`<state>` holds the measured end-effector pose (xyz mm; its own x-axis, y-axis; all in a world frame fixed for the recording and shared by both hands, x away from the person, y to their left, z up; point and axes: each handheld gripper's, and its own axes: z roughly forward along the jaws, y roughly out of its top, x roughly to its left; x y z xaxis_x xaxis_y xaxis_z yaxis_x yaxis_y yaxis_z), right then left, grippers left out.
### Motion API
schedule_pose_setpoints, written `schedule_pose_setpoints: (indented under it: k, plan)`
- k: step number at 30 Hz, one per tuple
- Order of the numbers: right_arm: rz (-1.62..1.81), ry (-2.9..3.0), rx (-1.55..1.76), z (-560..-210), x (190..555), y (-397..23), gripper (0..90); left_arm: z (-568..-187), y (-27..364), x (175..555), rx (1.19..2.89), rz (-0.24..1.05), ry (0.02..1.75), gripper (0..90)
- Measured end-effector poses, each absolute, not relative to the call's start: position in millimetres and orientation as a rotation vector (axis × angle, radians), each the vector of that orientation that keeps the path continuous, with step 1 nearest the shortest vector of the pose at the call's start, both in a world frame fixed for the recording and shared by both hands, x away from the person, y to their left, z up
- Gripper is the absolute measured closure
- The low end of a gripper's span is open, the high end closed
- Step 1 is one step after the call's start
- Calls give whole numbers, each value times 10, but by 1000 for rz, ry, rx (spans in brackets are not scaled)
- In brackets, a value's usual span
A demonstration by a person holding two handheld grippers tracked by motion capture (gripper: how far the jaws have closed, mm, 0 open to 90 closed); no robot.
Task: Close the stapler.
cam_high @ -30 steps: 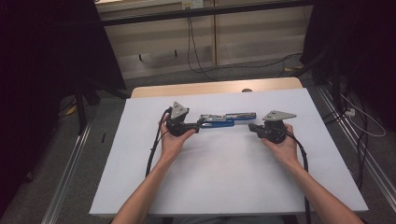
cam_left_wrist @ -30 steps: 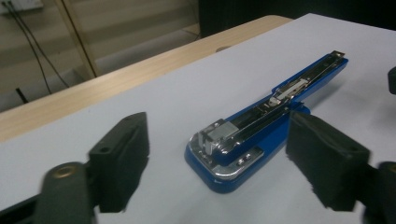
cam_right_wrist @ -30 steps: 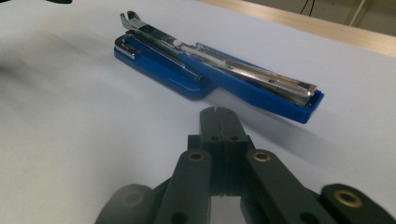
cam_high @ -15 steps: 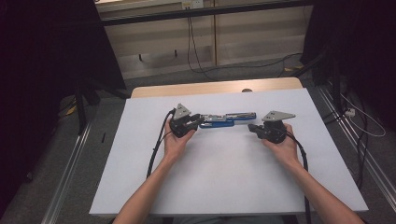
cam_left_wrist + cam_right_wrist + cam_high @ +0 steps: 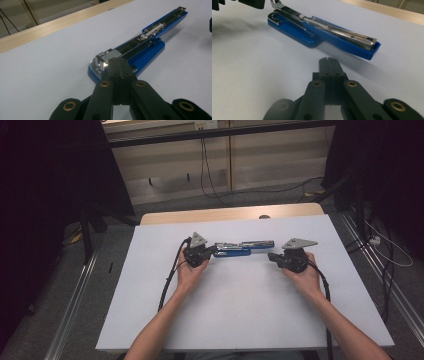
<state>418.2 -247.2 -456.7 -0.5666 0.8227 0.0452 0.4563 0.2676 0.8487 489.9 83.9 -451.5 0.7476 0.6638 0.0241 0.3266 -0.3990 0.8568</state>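
Note:
A blue stapler [image 5: 243,248] lies swung open flat near the far middle of the white table [image 5: 240,315], its metal staple rail facing up [image 5: 147,47] [image 5: 322,32]. My left gripper [image 5: 209,251] [image 5: 119,61] is at the stapler's left end. Its jaws have just been closing and now meet with nothing between them, the tips right at the metal end piece. My right gripper [image 5: 270,256] [image 5: 328,60] is shut and empty, resting a short way from the stapler's right end and pointing at it.
A wooden strip [image 5: 230,214] borders the table's far edge. Cables [image 5: 220,190] trail across the floor behind it, and metal rails [image 5: 75,320] run along both sides. White table surface stretches toward the person.
The left gripper has edged slightly right, up to the stapler's end, and its jaws have come together. The right hand and the stapler have stayed put.

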Motion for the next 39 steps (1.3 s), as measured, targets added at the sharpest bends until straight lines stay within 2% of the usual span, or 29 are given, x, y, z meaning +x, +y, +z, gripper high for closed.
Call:
schedule_pose_setpoints:
  k: [24, 39]
  plan:
    - [1184, 2159, 1185, -4585, 4220, -2465, 900, -4604, 752, 4965, 2056, 460, 756, 900]
    - [1089, 2143, 1273, -4611, 4415, -2508, 900, -4602, 694, 4962, 2057, 448, 756, 900]
